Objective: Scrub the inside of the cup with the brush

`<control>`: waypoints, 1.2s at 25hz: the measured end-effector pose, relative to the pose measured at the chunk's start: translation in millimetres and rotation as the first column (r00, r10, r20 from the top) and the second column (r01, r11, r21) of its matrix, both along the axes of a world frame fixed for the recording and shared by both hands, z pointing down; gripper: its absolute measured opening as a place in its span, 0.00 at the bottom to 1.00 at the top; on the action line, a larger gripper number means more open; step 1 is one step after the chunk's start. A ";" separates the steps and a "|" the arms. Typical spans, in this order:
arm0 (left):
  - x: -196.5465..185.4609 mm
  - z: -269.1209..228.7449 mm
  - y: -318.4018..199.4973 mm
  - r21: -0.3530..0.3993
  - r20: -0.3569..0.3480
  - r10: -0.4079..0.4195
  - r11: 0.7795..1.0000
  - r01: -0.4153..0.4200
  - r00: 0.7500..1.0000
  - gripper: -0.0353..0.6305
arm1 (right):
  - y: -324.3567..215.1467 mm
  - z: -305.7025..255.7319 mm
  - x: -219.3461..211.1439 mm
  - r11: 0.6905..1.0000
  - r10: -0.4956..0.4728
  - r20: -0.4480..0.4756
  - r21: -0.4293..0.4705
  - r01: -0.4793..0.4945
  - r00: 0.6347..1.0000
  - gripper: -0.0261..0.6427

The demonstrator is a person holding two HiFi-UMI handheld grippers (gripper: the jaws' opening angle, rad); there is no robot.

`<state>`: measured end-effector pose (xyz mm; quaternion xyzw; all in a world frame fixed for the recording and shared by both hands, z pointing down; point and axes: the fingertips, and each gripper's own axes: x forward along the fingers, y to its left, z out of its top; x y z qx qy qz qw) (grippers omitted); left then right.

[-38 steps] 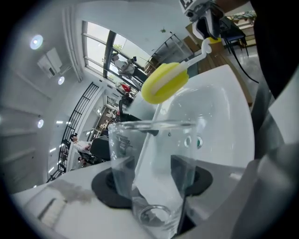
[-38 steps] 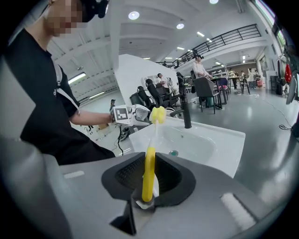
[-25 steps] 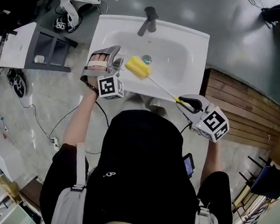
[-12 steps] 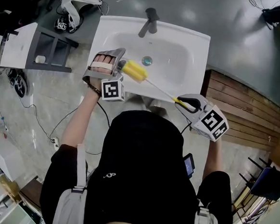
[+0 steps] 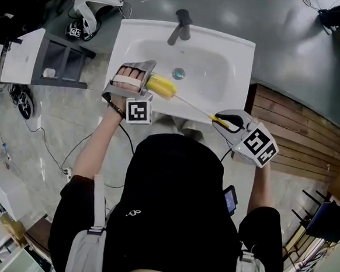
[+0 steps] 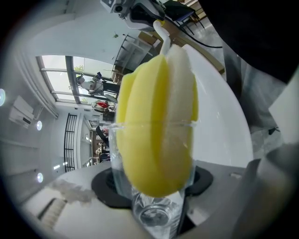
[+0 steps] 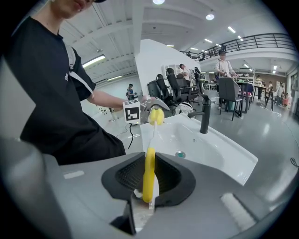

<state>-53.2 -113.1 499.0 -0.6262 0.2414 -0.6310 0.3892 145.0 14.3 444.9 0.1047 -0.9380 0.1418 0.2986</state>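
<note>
Front edge of sink (image 5: 222, 66): left gripper (image 5: 142, 81) clamps fragile-looking, slippery cup (image 6: 152, 210); right gripper (image 5: 224, 121) pinches soft-headed brush (image 5: 162, 86) by its handle.

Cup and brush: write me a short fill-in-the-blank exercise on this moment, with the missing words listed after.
1. The left gripper is shut on the clear ___.
2. The right gripper is shut on the brush's yellow ___.
3. The brush's sponge head reaches partway into what the ___ gripper holds.
4. The dark faucet stands at the back of the white ___.

Missing words: cup; handle; left; sink.
</note>
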 end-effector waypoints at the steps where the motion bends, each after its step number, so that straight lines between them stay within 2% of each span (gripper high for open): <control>1: 1.4 0.8 1.2 0.002 0.009 0.008 1.000 -0.009 1.000 0.45 | -0.8 -0.2 -1.0 1.000 -0.003 -0.002 0.002 0.003 1.000 0.14; 6: 2.2 5.8 6.1 -0.021 0.022 0.015 1.000 -0.014 1.000 0.45 | -5.3 -0.7 -6.2 1.000 -0.015 -0.018 0.007 0.015 1.000 0.14; 17: 6.2 -1.6 1.5 0.020 0.055 0.023 1.000 -0.024 0.998 0.45 | -13.2 2.7 -18.0 0.999 -0.046 -0.050 0.015 0.046 0.998 0.14; 20: 6.3 -6.0 -2.2 0.052 0.073 0.022 0.998 -0.026 0.997 0.45 | -16.1 3.4 -21.0 0.998 -0.050 -0.055 0.021 0.051 0.997 0.14; 30: 11.7 -5.2 -3.7 0.059 0.073 0.014 0.998 -0.019 0.997 0.45 | -25.1 2.2 -37.2 0.996 -0.073 -0.061 0.038 0.075 0.996 0.13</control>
